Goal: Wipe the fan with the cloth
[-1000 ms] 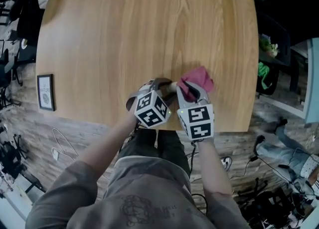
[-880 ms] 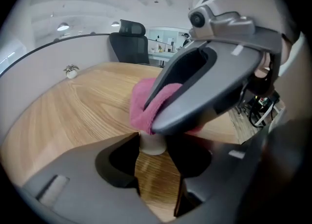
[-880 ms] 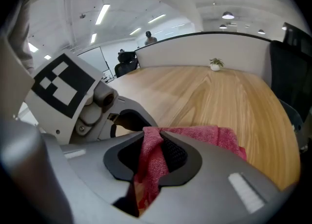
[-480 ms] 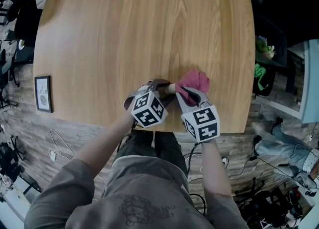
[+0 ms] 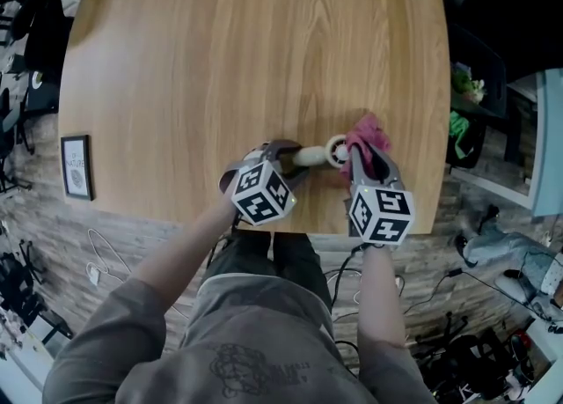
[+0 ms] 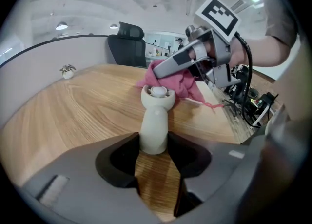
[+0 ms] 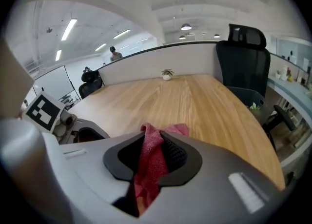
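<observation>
Pink cloth [image 5: 369,132], pinched in the fingers of the right gripper [image 5: 368,154], is held just beside the head of the cream fan [image 5: 321,155], whose handle, aimed at the cloth, is clamped in the fingers of the left gripper [image 5: 290,157].

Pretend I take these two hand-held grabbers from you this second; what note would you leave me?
Left gripper: shut on the handle of the small cream plastic handheld fan, at the near edge of the light wooden table.
Right gripper: shut on the pink-red woven cloth, bunched beside the fan's round head; contact unclear.
Done: both things gripped; how much is wiped cannot be told.
Left: rub the cloth over head and handle.
</observation>
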A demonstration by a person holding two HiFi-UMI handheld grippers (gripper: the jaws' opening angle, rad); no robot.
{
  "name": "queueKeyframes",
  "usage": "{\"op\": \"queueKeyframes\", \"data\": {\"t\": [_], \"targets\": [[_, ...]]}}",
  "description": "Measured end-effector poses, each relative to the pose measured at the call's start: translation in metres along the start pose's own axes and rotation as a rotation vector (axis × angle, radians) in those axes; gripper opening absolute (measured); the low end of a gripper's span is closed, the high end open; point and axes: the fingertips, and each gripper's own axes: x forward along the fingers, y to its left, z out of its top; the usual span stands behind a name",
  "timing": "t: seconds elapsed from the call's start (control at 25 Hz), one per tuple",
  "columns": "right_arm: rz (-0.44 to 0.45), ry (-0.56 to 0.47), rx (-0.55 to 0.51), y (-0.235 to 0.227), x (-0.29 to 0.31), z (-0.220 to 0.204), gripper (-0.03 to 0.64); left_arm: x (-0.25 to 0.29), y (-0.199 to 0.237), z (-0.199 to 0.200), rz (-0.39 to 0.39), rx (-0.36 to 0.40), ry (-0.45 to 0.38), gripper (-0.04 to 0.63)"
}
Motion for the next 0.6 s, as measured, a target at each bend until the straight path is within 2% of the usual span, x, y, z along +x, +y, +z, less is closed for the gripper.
{"op": "queueKeyframes", "data": {"t": [0.32,0.4,0.48,0.6], "targets": [[0.152,0.038,-0.092,0.07,0.013,-0.014,0.071,0.0,0.0,0.0,0.001,0.0,-0.004,0.184],[0.221,0.077,-0.13,0.09,0.014,-0.023,0.071,-0.002,-0.001,-0.001,0.0,0.004,-0.005,0.184],[0.283,0.143,-0.216,0.109,0.013,-0.038,0.071,-0.003,-0.001,-0.001,0.002,0.006,-0.005,0.184],[0.302,0.218,-0.294,0.115,0.008,-0.055,0.071,-0.001,0.001,-0.001,0.009,0.008,-0.005,0.184]]}}
